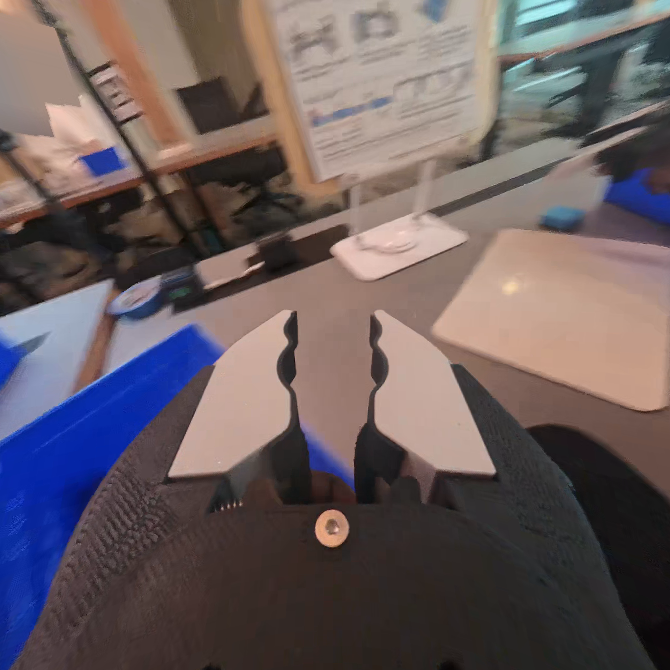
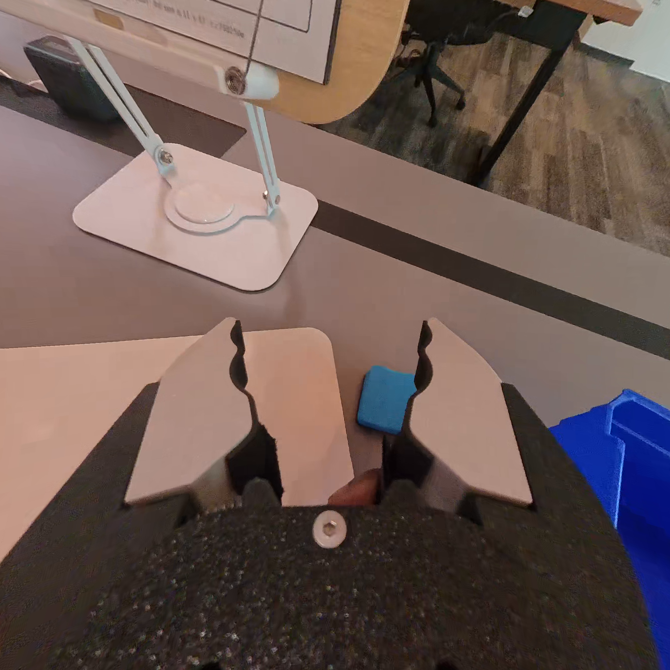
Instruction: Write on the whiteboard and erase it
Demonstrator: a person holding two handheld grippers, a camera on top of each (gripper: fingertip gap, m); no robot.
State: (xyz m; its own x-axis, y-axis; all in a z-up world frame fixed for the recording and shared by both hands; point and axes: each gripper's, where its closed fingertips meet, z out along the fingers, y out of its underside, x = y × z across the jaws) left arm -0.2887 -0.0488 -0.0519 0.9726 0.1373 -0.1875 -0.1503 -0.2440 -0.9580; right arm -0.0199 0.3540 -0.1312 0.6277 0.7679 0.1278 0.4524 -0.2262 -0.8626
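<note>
Blue foam eraser [image 2: 385,404]: just ahead of your right gripper [image 2: 330,333], spread, empty.
Whiteboard [image 2: 90,391]: flat, rounded corners, under its left finger.
Left gripper [image 1: 333,322]: parted, empty.

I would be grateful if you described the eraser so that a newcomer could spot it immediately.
Start at the grey table and find the flat white whiteboard lying on it. Just off that board's rounded far right corner, towards the blue bin, sits the eraser. It is a small, soft-edged light blue block, paler and far smaller than the bin.
</note>
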